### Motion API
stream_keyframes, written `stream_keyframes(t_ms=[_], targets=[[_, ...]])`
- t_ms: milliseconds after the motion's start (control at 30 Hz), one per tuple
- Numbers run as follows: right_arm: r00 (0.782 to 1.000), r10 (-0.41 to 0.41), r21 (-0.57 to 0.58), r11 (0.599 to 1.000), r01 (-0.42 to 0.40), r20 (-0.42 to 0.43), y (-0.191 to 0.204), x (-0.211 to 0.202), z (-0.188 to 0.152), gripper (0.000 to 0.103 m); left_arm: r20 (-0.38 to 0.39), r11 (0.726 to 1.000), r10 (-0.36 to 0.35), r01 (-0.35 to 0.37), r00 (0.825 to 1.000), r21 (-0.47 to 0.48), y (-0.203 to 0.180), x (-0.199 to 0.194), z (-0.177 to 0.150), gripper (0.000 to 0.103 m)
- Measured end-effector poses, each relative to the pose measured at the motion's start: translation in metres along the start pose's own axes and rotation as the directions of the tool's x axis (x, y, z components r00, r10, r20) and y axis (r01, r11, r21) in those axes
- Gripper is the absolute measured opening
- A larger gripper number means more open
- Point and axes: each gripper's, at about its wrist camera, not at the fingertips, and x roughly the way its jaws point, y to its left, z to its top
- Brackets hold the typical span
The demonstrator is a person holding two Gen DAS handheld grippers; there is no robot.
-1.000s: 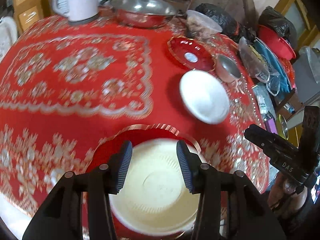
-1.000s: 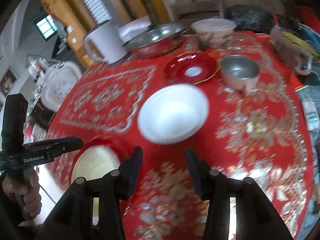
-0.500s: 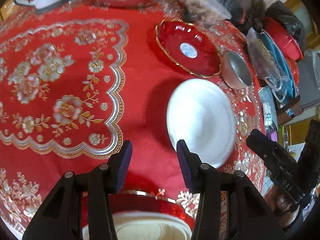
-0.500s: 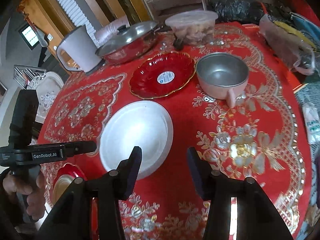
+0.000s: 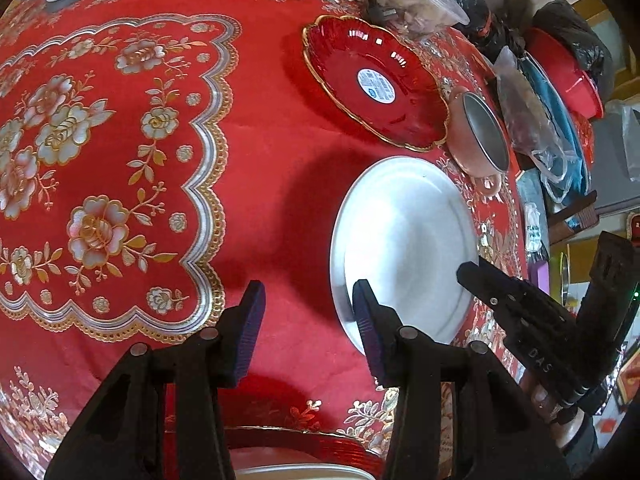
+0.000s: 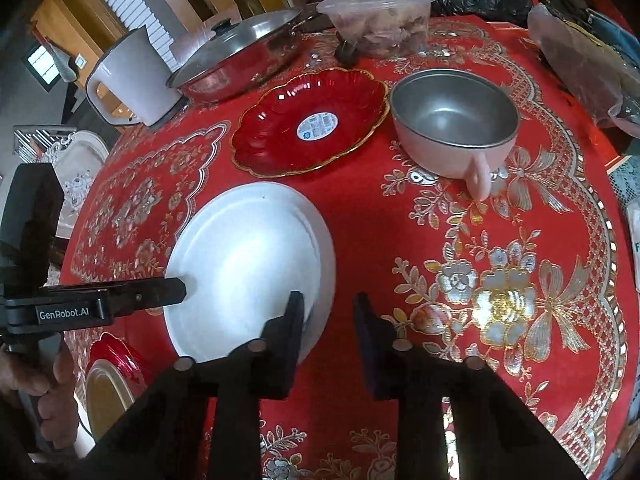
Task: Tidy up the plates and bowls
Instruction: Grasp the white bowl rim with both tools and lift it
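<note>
A white plate (image 5: 404, 240) (image 6: 248, 268) lies on the red tablecloth, flanked by both grippers. My left gripper (image 5: 306, 320) is open at the plate's near left rim, its right finger over the edge. My right gripper (image 6: 329, 316) is open at the plate's right rim. Beyond the plate sit a red scalloped dish (image 5: 376, 84) (image 6: 312, 124) with a sticker and a pink bowl with a metal inside (image 5: 480, 136) (image 6: 456, 120). A cream plate rests on a red dish (image 6: 108, 384) near the table's front left edge.
At the back stand a lidded steel pan (image 6: 240, 56), a white jug (image 6: 128, 80) and a clear plastic food tub (image 6: 380, 20). Plastic bags and red and blue items (image 5: 560, 92) crowd the right side. A hand (image 6: 44, 396) holds the left gripper's handle.
Both grippers have moved forward across the table toward the white plate. The cream plate on the red dish has slipped back out from between my left fingers to the frame's bottom edge.
</note>
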Motion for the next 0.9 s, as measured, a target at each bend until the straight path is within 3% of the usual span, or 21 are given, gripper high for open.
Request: stream_keyframes(t_ms=[133, 367, 900], targets=[[1.0, 0.013, -0.016, 1.0, -0.013, 0.003, 0.007, -0.002, 0.001, 0.014, -0.007, 0.999, -0.025, 0.025, 1.0, 0.026, -0.009, 0.0, -0.003, 0.01], [0.999, 0.03, -0.013, 0.999, -0.029, 0.034, 0.015, -0.022, 0.0, 0.013, 0.038, 0.999, -0.036, 0.034, 0.999, 0.04, -0.014, -0.017, -0.005, 0.009], [0.979, 0.162, -0.087, 0.985, -0.152, 0.124, 0.067, -0.106, -0.016, 0.016, 0.188, 0.996, -0.089, 0.087, 0.978, 0.018, -0.008, -0.121, -0.054, 0.009]])
